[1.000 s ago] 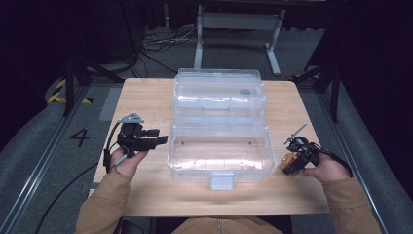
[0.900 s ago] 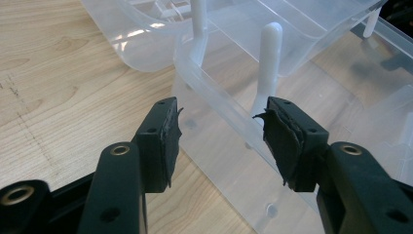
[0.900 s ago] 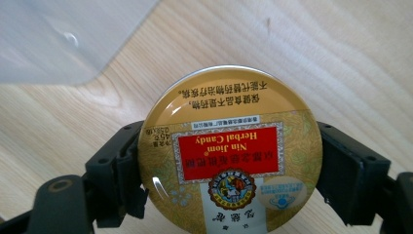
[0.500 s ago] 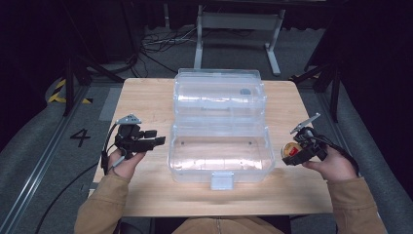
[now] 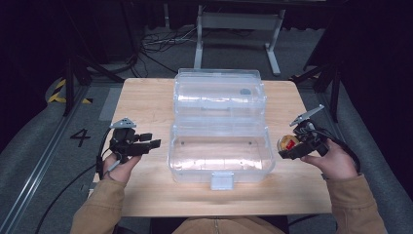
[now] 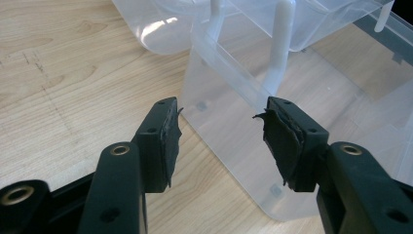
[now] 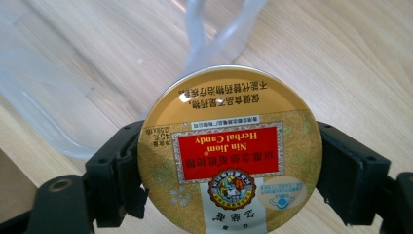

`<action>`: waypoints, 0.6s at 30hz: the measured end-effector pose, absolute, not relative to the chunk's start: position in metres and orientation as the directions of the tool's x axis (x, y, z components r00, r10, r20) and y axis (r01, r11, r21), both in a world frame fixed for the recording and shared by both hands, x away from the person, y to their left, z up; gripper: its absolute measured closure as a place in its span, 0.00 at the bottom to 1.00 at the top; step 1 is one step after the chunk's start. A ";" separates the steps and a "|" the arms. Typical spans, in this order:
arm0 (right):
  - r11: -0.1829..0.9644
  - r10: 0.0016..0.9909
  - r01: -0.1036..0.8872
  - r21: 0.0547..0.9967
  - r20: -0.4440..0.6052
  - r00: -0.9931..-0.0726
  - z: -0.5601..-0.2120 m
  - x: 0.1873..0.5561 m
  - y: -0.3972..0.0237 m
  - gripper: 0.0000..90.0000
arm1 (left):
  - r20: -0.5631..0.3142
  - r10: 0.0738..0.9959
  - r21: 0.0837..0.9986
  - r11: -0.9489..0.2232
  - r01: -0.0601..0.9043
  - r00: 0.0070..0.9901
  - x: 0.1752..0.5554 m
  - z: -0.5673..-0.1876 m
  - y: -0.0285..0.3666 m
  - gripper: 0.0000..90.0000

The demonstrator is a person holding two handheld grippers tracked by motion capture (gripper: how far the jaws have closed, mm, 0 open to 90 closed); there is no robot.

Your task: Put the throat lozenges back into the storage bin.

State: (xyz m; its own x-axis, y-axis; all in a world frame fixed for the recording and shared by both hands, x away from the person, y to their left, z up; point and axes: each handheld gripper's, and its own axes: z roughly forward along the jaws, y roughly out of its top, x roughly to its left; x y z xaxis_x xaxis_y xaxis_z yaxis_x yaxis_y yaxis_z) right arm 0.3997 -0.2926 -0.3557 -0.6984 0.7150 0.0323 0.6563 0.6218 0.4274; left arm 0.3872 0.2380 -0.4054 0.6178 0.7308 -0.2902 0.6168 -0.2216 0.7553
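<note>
— At the left edge of the counter [image 5: 146, 105], what is the left gripper [image 5: 146, 144] doing?

— It hovers just beside the left end wall of the clear plastic box [image 5: 220, 155], aimed at it. Its fingers [image 6: 168, 139] stand wide apart with nothing between them; in the left gripper view the box's corner lies straight ahead through the gap.

— And the box itself?

— It sits mid-counter, long axis running left to right, with its lid [image 5: 219, 92] thrown open and lying flat behind it. The tub looks bare inside, and a latch tab [image 5: 221, 181] hangs off the near wall.

— So what is going in?

— A round gold candy tin [image 5: 287, 144], I'd judge. The right gripper [image 5: 292, 148] has its fingers [image 7: 348, 170] closed on the tin's rim from both sides, with the red label facing its camera [image 7: 229, 156].

— Which way must it travel?

— Leftward. The tin hangs just off the box's right end wall, near rim height, so the open tub lies to its left, and the right hand [image 5: 333, 161] is the nearer one by far. It likely needs to clear the wall and go in.
</note>
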 end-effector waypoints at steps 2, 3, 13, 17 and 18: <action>0.625 0.704 0.643 0.441 0.036 -0.709 -0.352 0.399 -0.289 0.22 | -0.288 0.731 0.757 -0.221 0.615 0.618 0.386 -0.406 0.240 0.53; 0.626 0.700 0.638 0.448 0.037 -0.713 -0.351 0.398 -0.288 0.22 | -0.289 0.734 0.755 -0.220 0.617 0.615 0.386 -0.406 0.240 0.53; 0.640 0.656 0.590 0.493 0.050 -0.753 -0.343 0.395 -0.270 0.22 | -0.287 0.737 0.752 -0.222 0.621 0.612 0.384 -0.407 0.241 0.54; 0.637 0.645 0.580 0.508 0.060 -0.762 -0.343 0.396 -0.264 0.22 | -0.287 0.739 0.750 -0.223 0.623 0.610 0.384 -0.407 0.241 0.54; 0.637 0.645 0.580 0.508 0.060 -0.762 -0.343 0.396 -0.264 0.22 | -0.287 0.739 0.750 -0.223 0.623 0.610 0.384 -0.407 0.241 0.54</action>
